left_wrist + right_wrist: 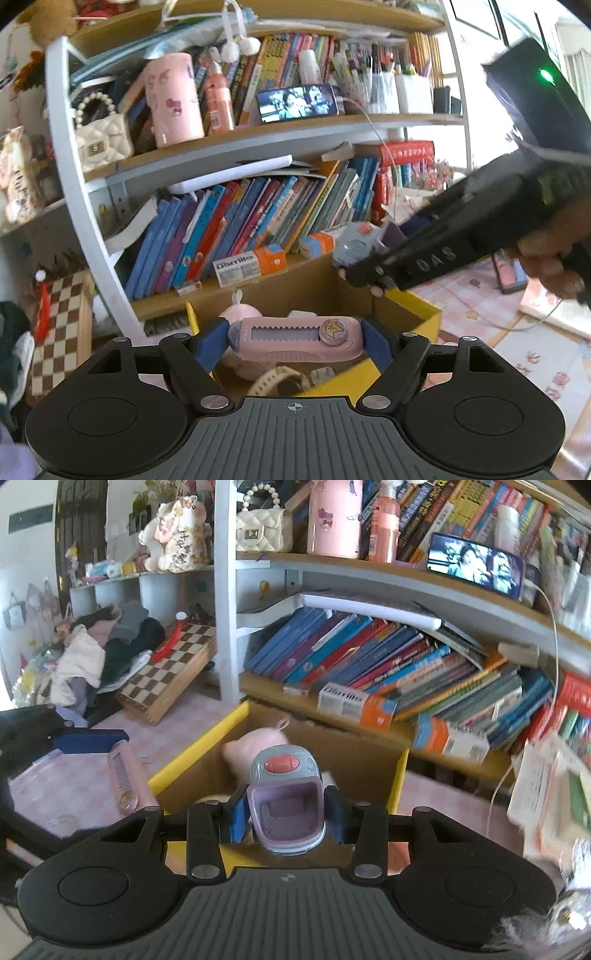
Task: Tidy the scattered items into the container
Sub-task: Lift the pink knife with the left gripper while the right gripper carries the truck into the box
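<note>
Here, the left gripper is clamped on a pink box cutter, which lies crosswise between the two blue finger pads and is gripped at both ends; its toothed slider track and a round gold-marked button face the camera. The cutter is held above the open cardboard box, whose flaps are edged in yellow. Inside the box, below the cutter, lie a pink plush toy and a cream watch strap.

The right gripper is clamped on a small grey and lilac toy, held upright between its blue pads; the toy has a coral oval button on top and an open lilac cavity facing the camera. It is also held over the box, with the pink plush toy just behind it. In the left wrist view this gripper enters from the right, carried by a hand on the handle, with the toy at its tip above the far wall of the box.

The box stands on a pink patterned floor, against a bookshelf packed with leaning books. On the shelf above stand a pink cylinder, a quilted cream handbag and a phone showing a video. A chessboard lies to the left.
</note>
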Tool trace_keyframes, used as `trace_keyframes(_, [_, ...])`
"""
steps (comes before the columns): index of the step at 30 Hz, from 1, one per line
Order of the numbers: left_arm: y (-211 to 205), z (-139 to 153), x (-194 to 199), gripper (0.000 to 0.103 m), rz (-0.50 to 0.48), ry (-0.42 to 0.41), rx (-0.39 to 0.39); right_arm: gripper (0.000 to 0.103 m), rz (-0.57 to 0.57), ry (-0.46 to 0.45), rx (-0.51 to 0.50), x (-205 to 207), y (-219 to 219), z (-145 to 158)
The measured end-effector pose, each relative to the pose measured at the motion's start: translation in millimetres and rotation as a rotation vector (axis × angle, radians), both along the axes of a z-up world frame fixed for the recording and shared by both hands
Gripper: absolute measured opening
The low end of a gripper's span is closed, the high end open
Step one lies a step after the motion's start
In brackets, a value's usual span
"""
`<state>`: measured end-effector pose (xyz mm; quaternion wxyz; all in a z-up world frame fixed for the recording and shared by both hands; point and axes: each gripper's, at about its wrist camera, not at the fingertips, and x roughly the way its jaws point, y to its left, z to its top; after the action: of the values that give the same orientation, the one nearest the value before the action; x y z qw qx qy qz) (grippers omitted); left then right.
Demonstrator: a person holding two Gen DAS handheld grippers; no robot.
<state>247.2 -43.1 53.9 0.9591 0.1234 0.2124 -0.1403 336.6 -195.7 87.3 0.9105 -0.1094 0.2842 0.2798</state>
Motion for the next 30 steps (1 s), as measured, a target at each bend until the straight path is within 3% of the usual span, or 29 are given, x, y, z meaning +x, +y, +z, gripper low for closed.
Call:
trace_keyframes(11, [-20,-26,76,0.078,-0.019,0.15,0.04,0.04,-0.032,0.111,-0.074,97,20,-13])
trace_keyframes(17, [-30,-39,120,0.078,-0.054,0.3,-0.004,0.04,-0.009,0.198,-0.171,137,36,-38])
trace_keyframes(24, [-43,-61,165,0.078,-0.056,0.457,0.071,0.04,0.007,0.259,-0.272,163,44,-65])
trace_keyframes(30, [-50,-75,176,0.079,-0.08,0.531,0.113,0.041,0.019,0.309,-0.359,184,51,-88])
